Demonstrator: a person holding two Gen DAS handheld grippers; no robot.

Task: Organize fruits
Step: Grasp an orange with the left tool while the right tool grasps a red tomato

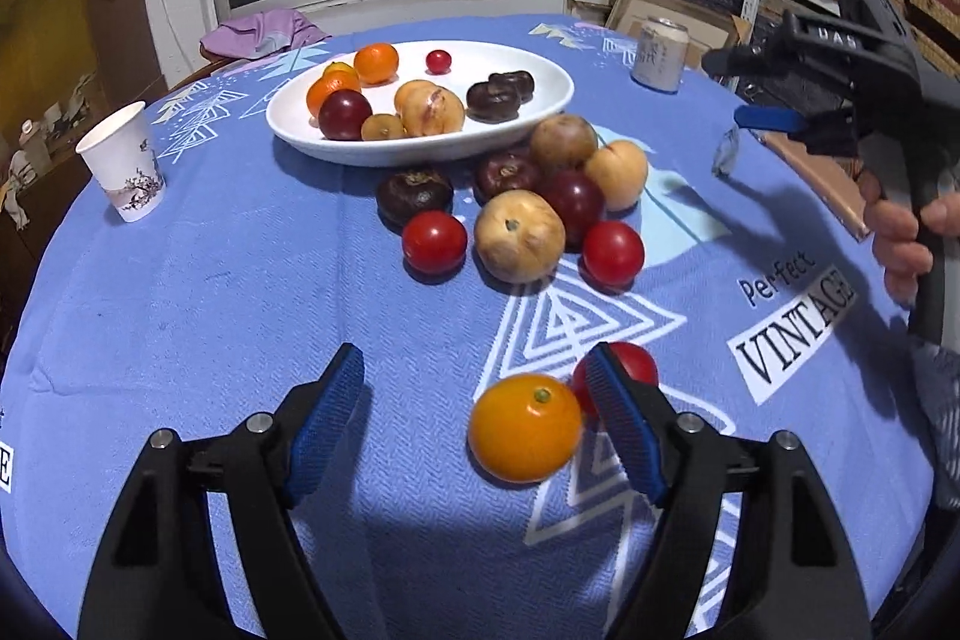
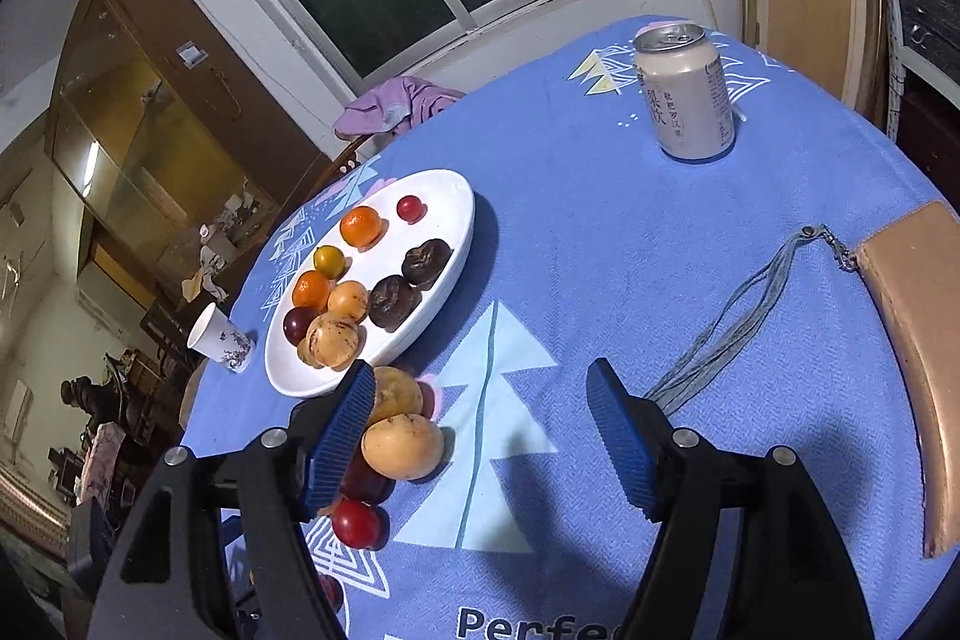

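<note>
A white oval plate (image 1: 540,100) (image 2: 456,196) on the blue tablecloth holds several fruits: small oranges, a dark plum, pale peaches, brown chestnut-like fruits and a cherry tomato. In front of it lies a loose heap (image 1: 522,196) of plums, peaches and red tomatoes. My left gripper (image 1: 477,376) stands open low over the cloth; an orange (image 1: 524,427) lies between its fingers near the right pad, a red tomato (image 1: 636,364) behind that pad. My right gripper (image 2: 480,400) is open over bare cloth, its left pad beside a peach (image 2: 402,445). It also shows at the right edge of the left wrist view (image 1: 756,88).
A paper cup (image 1: 123,160) stands at the left, a drink can (image 2: 684,91) at the far right. A tan pouch with a grey strap (image 2: 906,316) lies along the right edge. A purple cloth (image 1: 264,31) hangs past the table's far edge.
</note>
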